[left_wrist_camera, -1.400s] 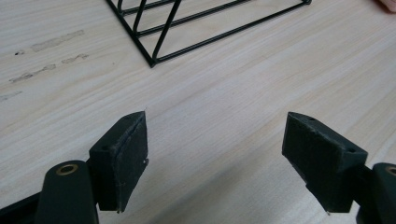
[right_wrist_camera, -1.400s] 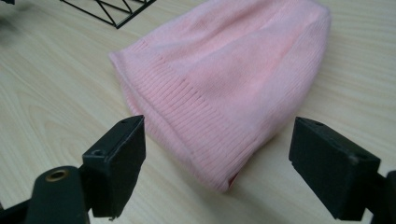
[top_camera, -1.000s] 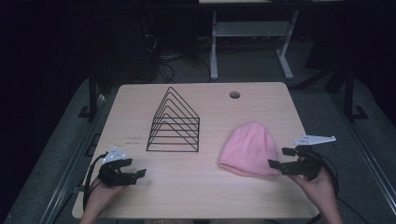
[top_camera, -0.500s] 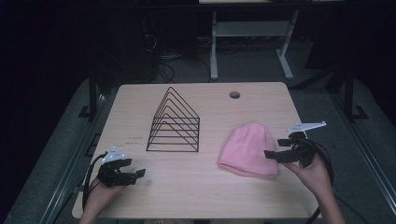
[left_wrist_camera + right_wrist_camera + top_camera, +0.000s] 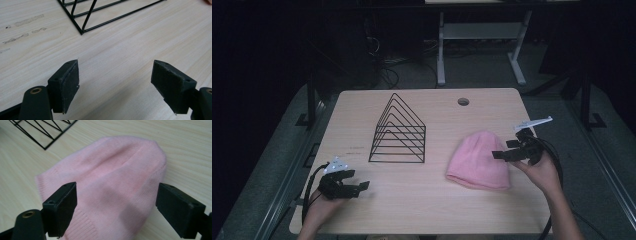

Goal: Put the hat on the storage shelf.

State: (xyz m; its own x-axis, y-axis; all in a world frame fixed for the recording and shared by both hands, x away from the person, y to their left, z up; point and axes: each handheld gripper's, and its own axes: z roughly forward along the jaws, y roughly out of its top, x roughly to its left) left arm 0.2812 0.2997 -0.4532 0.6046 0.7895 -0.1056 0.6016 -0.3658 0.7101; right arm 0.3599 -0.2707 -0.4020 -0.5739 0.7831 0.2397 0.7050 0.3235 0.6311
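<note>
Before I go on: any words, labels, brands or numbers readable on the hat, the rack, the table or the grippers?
No text can be read.
Pink knitted hat: no label or logo visible.
Black wire triangular rack: bare wire.
Light wooden table: faint grey smudges, not legible as writing.
Left gripper and right gripper: plain black pads.

The pink knitted hat (image 5: 479, 160) lies flat on the right half of the wooden table, a little to the right of the black wire rack and apart from it. Its rounded crown points to the far side of the table and its wide ribbed band is the edge nearest to the person. In the right gripper view the hat (image 5: 110, 180) looks soft and smooth, with a few light folds running along it, and it is not lifted.
</note>
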